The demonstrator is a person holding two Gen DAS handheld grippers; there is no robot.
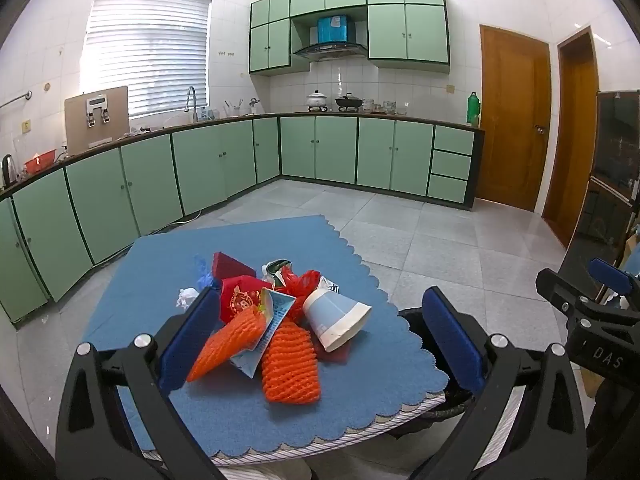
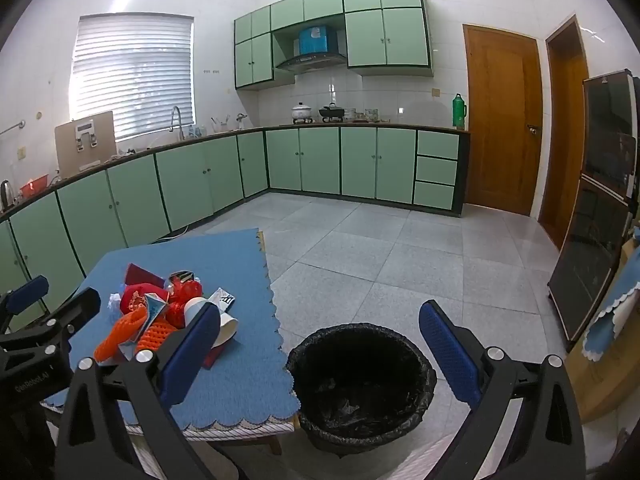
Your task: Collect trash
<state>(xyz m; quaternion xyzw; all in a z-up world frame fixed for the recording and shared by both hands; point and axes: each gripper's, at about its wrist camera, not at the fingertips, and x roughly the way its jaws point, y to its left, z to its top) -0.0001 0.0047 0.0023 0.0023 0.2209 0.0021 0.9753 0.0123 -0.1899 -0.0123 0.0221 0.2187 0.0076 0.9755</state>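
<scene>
A pile of trash lies on a small table with a blue cloth (image 1: 160, 280): two orange foam fruit nets (image 1: 290, 364), a blue-and-white paper cup (image 1: 338, 316) on its side, a red packet (image 1: 240, 296), a snack wrapper (image 1: 272, 320) and crumpled white paper (image 1: 186, 298). My left gripper (image 1: 320, 336) is open and empty, held above the near side of the pile. My right gripper (image 2: 320, 344) is open and empty, above a bin with a black liner (image 2: 360, 384) on the floor to the right of the table. The pile also shows in the right wrist view (image 2: 160, 320).
Green kitchen cabinets (image 1: 224, 160) run along the left and back walls. Two wooden doors (image 1: 514, 116) stand at the back right. A dark glass cabinet (image 2: 600, 208) stands at the right. The floor (image 2: 400, 248) is grey tile.
</scene>
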